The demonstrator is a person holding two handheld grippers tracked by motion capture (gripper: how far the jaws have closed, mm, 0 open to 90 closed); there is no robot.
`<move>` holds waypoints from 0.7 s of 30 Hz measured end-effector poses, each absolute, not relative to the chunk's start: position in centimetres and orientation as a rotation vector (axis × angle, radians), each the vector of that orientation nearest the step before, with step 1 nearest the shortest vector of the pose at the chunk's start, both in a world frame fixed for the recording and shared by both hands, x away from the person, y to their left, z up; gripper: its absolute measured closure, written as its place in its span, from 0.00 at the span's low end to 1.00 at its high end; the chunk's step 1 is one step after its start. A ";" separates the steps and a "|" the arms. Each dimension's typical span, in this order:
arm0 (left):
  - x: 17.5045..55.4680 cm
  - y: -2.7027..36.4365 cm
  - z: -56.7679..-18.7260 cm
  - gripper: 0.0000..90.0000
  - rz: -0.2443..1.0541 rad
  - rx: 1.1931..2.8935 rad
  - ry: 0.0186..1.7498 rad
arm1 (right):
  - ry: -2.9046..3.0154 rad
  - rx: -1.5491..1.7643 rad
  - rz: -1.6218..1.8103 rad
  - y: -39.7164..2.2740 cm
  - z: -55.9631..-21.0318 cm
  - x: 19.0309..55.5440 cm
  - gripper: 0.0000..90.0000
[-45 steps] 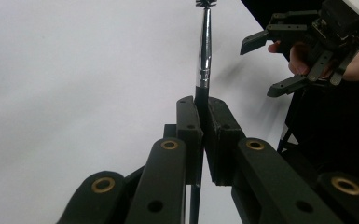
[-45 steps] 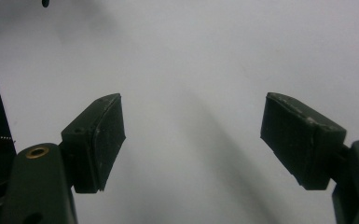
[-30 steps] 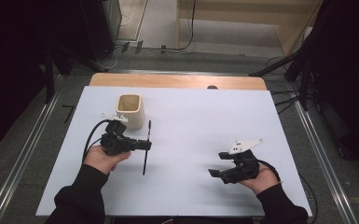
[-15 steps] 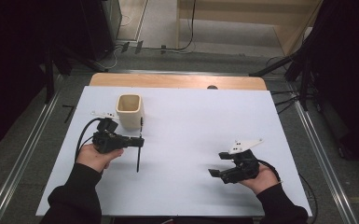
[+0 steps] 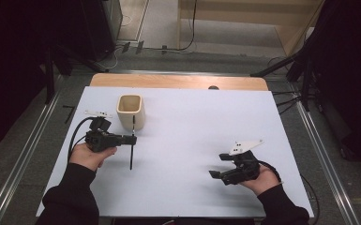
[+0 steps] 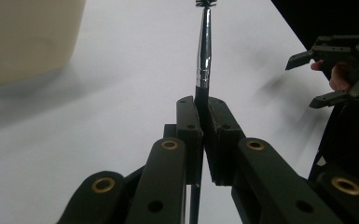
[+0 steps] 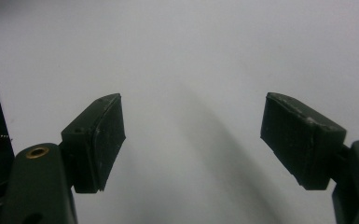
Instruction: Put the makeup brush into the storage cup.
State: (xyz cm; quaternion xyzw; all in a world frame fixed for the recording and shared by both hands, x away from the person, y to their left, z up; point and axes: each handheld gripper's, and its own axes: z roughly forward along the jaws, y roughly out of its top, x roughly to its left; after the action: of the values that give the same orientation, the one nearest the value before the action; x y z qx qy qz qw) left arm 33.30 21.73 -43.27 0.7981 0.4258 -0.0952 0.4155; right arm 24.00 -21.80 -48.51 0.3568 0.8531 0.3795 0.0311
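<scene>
At left centre of the high view the left gripper point(image 5: 132, 138) clamps a slim black brush point(image 5: 132, 140) with a shiny metal ferrule, bristles cut off above, beside a smooth cream cup point(image 5: 130, 111), while the right gripper point(image 5: 217, 165) gapes empty over the matte white table point(image 5: 192, 131).

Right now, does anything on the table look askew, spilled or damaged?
Nothing stands out. The cream plastic cup stands upright on the white table, and the left claw is clamped squarely on the thin black-and-silver brush.
</scene>
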 end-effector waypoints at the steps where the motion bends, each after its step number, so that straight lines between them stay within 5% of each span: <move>1: 33.4 21.9 -43.3 0.95 -0.241 2.001 1.074 | 2.633 1.100 1.169 -21.8 -48.5 24.0 0.26; 21: 34.9 22.2 -43.0 0.95 -0.233 1.967 1.092 | 2.634 1.096 1.168 -21.8 -48.7 24.2 0.26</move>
State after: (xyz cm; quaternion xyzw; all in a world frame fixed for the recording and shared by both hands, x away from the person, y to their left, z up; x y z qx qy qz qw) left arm 34.87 22.24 -43.02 0.7868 0.4368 -0.0933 0.4260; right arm 24.18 -21.79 -48.67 0.3554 0.8541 0.3787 0.0294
